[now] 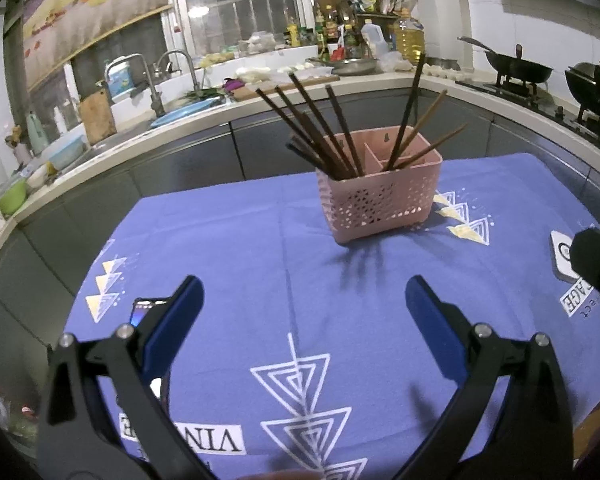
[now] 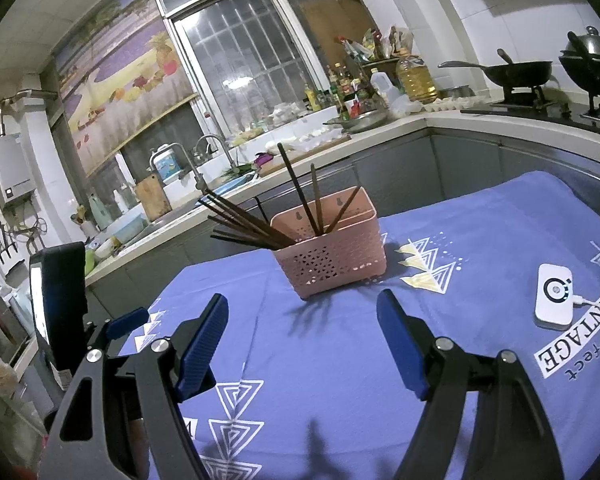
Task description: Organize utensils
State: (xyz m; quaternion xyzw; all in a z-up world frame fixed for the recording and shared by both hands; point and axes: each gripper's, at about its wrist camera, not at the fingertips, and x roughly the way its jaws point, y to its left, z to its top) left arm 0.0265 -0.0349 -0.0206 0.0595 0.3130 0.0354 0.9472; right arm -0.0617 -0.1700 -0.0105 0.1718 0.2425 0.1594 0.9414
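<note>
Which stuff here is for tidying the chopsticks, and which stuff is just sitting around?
For the job:
chopsticks
pink basket
left gripper, open and empty
right gripper, open and empty

Just lying about:
white gadget on the blue cloth
oil bottle
wok
tap

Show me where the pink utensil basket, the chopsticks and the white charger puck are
pink utensil basket (image 1: 380, 200), left wrist view, on its perforated front wall.
chopsticks (image 1: 320, 120), left wrist view, mid-shaft of the left bundle.
white charger puck (image 2: 554, 294), right wrist view, on its top face.
</note>
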